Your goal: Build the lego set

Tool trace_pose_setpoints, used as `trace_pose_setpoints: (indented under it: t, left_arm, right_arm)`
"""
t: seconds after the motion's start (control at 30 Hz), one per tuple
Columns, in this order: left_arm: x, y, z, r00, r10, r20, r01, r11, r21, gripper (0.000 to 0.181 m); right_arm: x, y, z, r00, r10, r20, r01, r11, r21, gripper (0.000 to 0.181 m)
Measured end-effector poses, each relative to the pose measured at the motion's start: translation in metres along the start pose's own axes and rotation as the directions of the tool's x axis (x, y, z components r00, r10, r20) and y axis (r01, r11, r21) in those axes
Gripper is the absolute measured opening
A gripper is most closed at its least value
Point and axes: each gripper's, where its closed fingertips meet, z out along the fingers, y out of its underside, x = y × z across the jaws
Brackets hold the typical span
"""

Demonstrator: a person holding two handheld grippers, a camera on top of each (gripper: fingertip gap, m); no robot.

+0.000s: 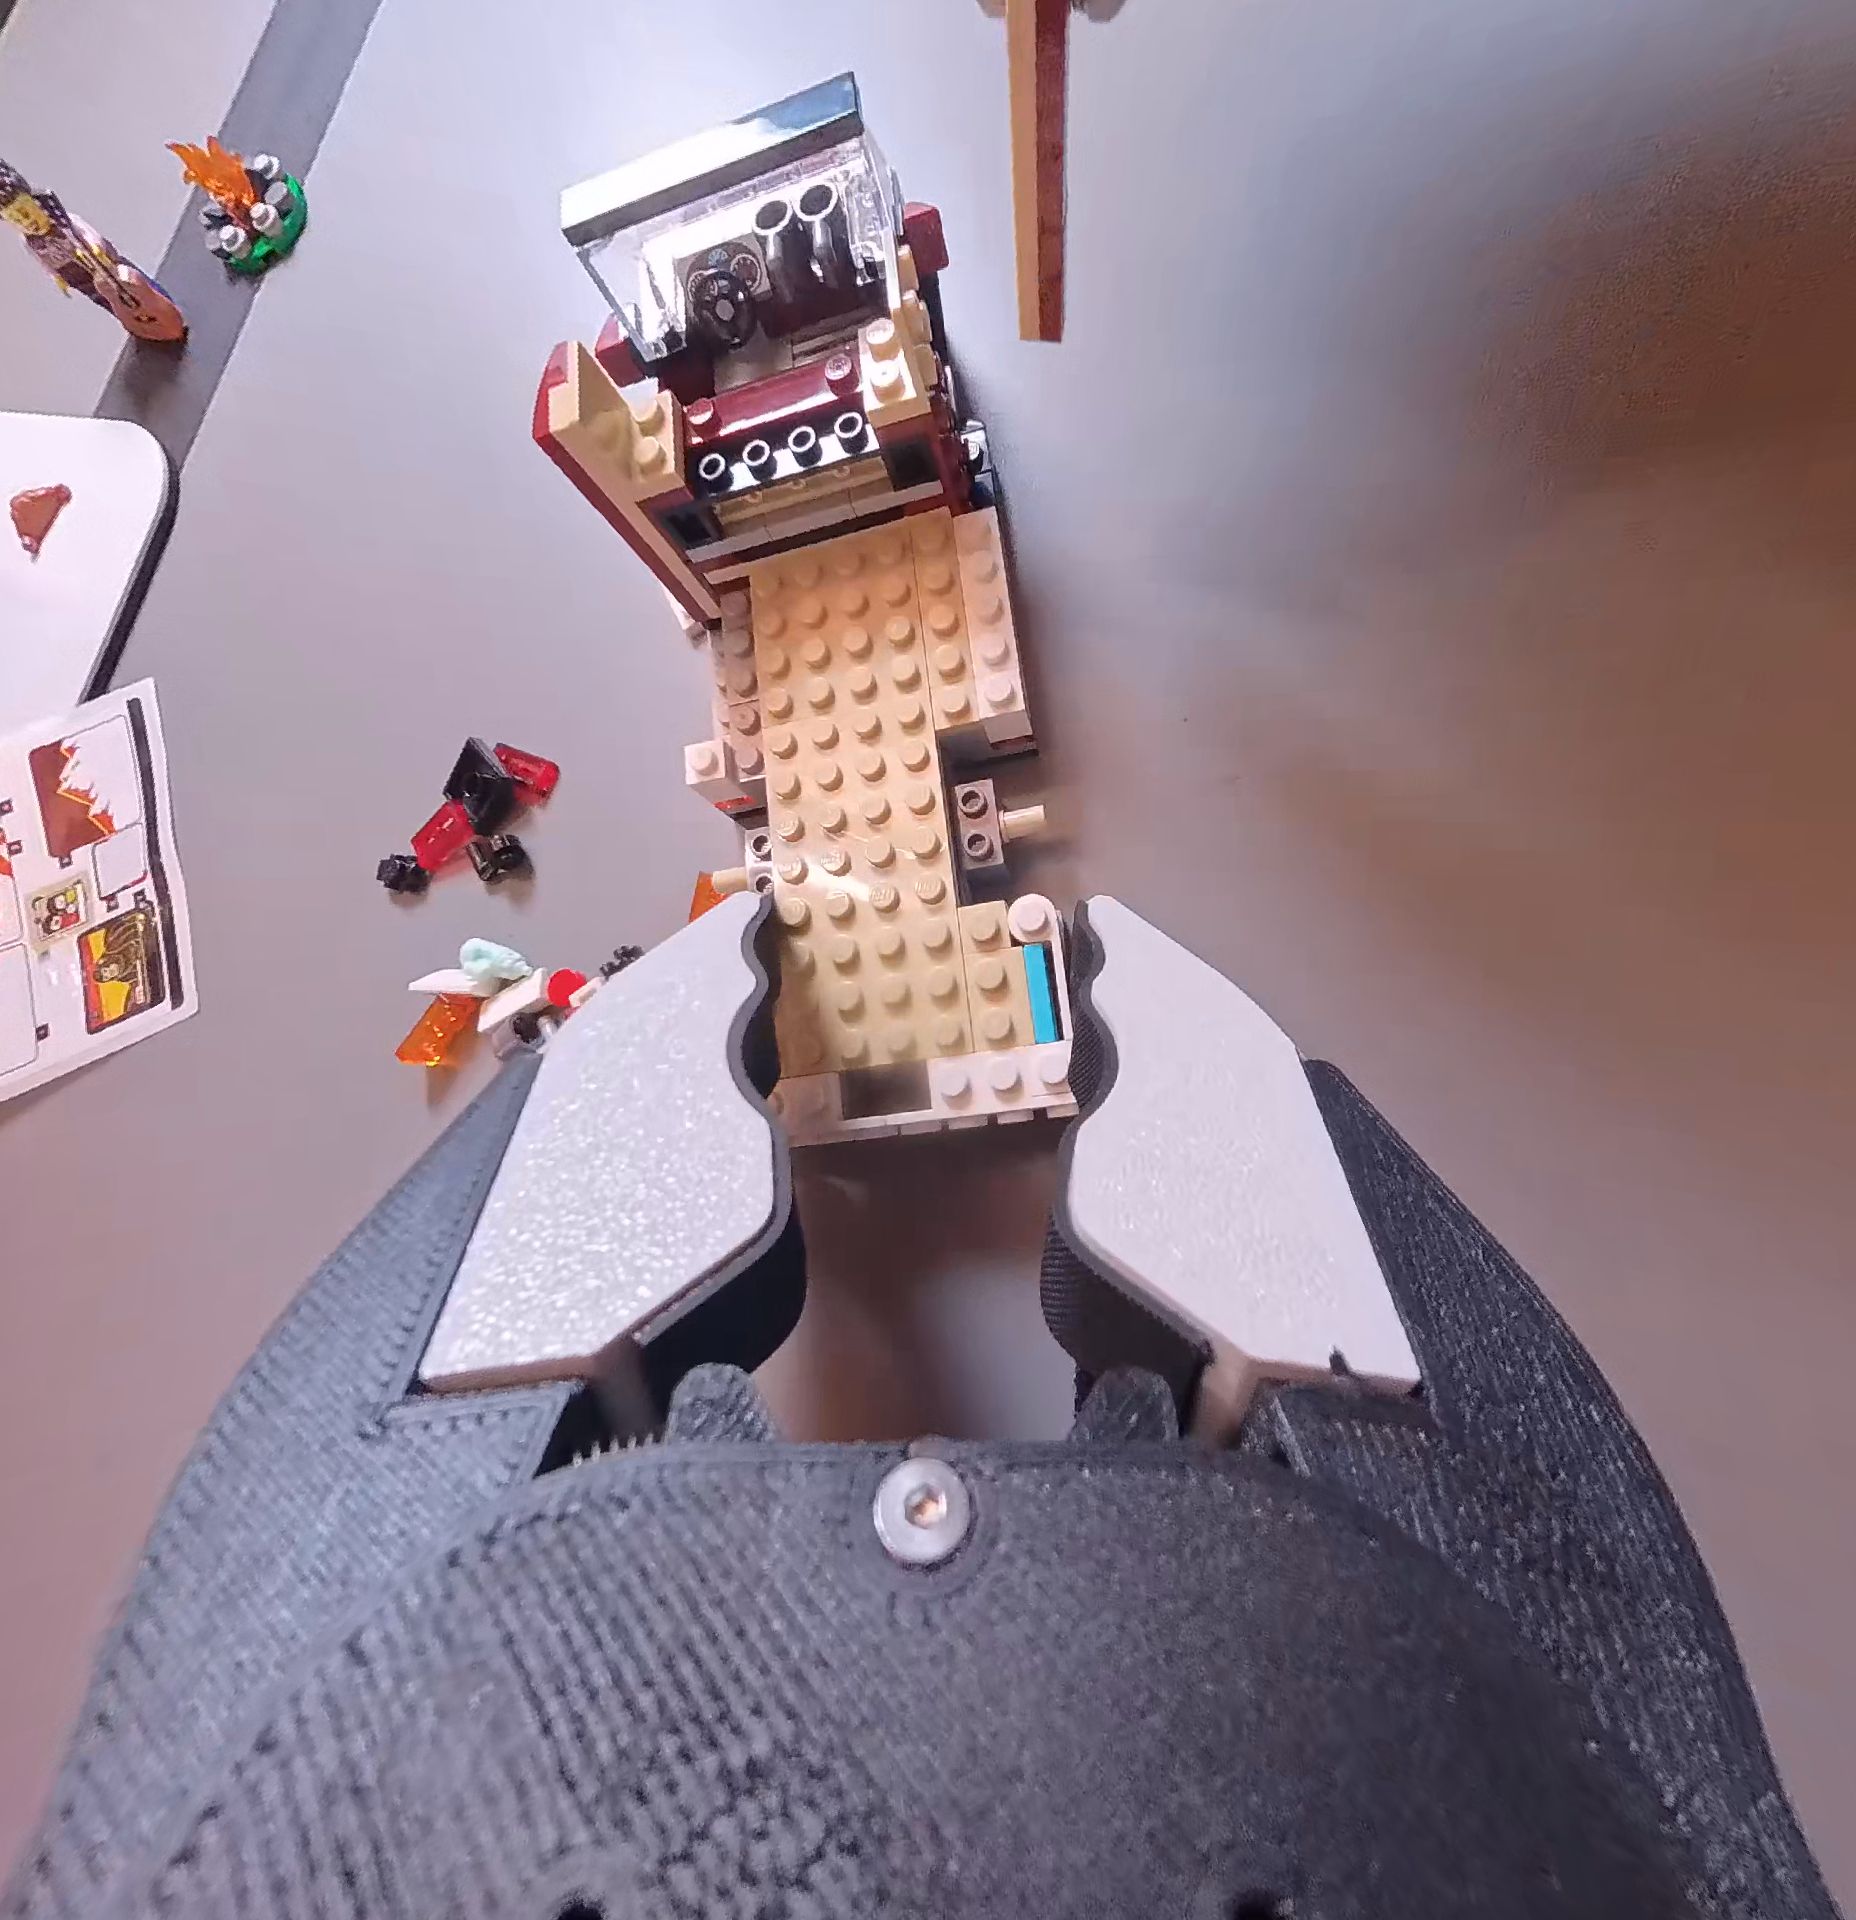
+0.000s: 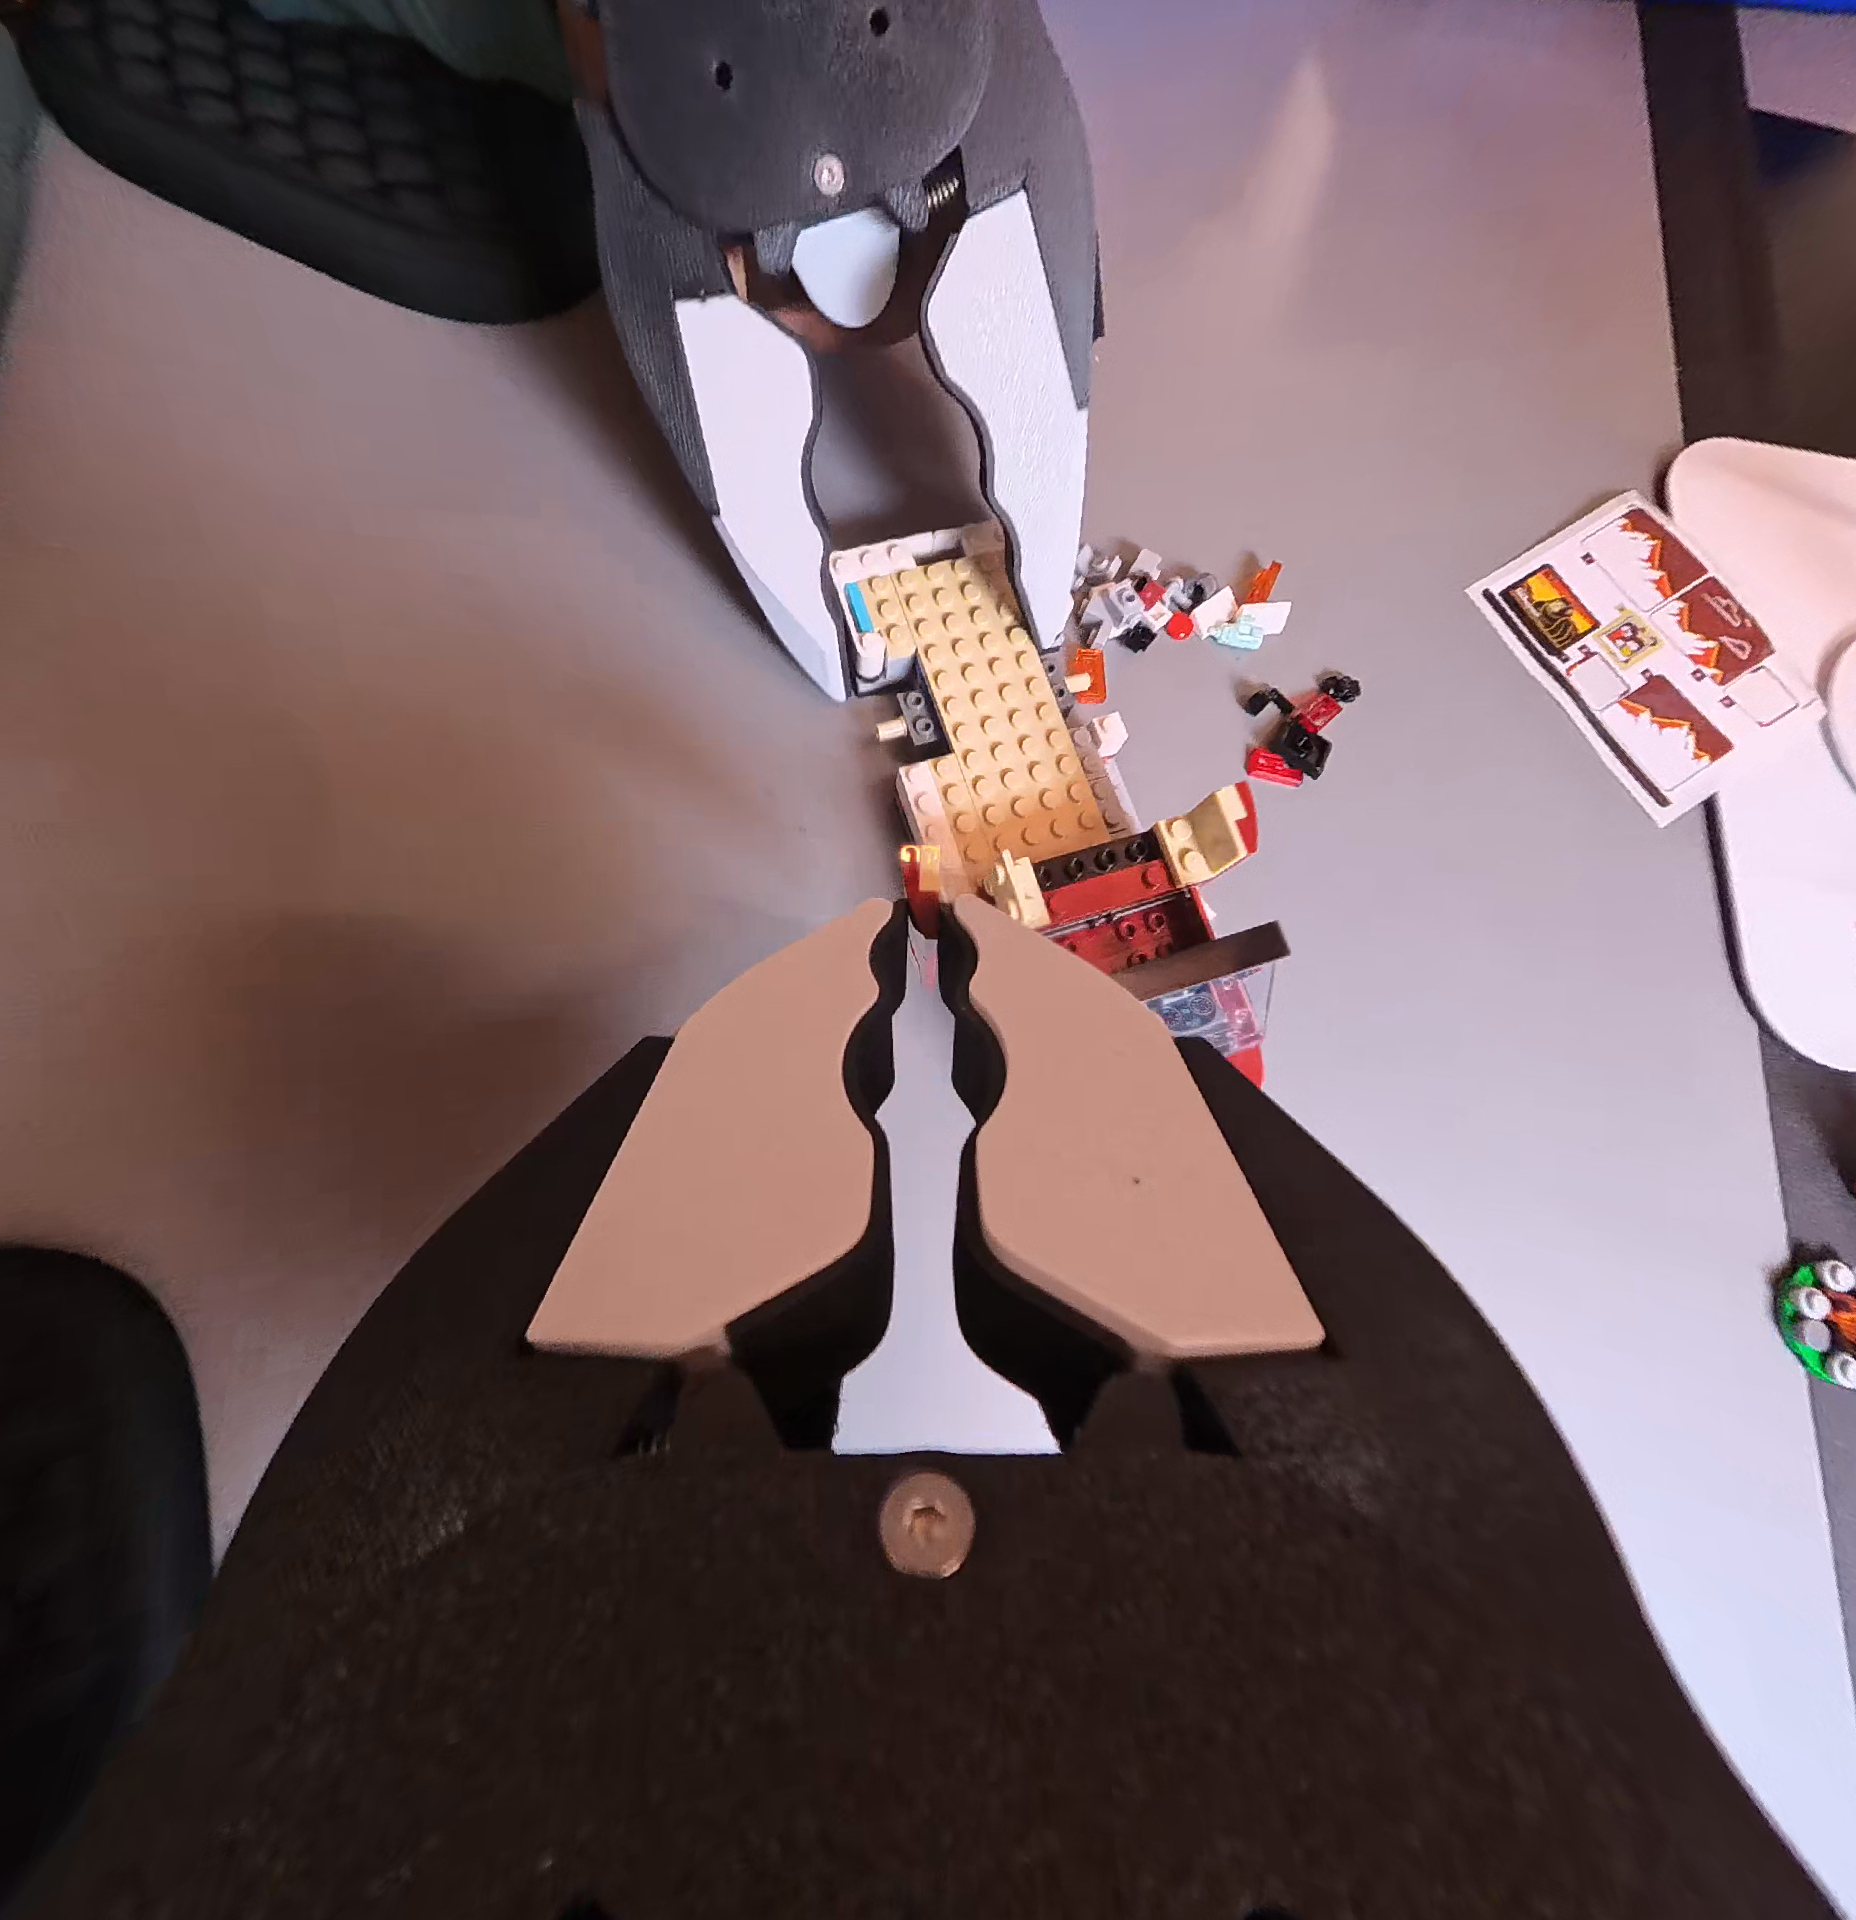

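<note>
Grey bench (image 1: 1423,727): left claw (image 1: 916,997) clamps the truck (image 1: 862,748); right claw (image 2: 922,914) pinches a panel (image 2: 919,883), likely pressing on next.

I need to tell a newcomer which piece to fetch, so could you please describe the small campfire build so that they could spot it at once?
Start at the long tan vehicle chassis in mid-table and look beyond the white sticker sheet. There a minifigure lies, and right beside it sits the campfire. It alone has a round green base, grey studs and orange flames.
</note>
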Motion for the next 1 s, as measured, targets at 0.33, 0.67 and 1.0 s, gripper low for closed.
trace_pose_setpoints:
  t: [0.33,0.67,1.0]
  left_arm:
    - [-0.005,-0.033,-0.011,0.999,-0.037,-0.014,0.038,0.996,0.083,0.050]
    - [0.002,-0.076,0.021,0.988,-0.084,-0.132,0.101,0.987,0.127,0.032]
    - [-0.002,-0.077,0.027,0.991,-0.094,-0.094,0.109,0.981,0.162,0.019]
  right_arm:
    - [0.003,0.002,0.019,0.999,-0.035,-0.017,0.035,0.999,0.001,0.005]
    - [0.007,0.010,0.028,0.997,-0.045,-0.068,0.042,0.998,-0.045,0.005]
    - [0.010,0.012,0.026,0.994,-0.007,-0.105,0.004,1.000,-0.025,0.007]
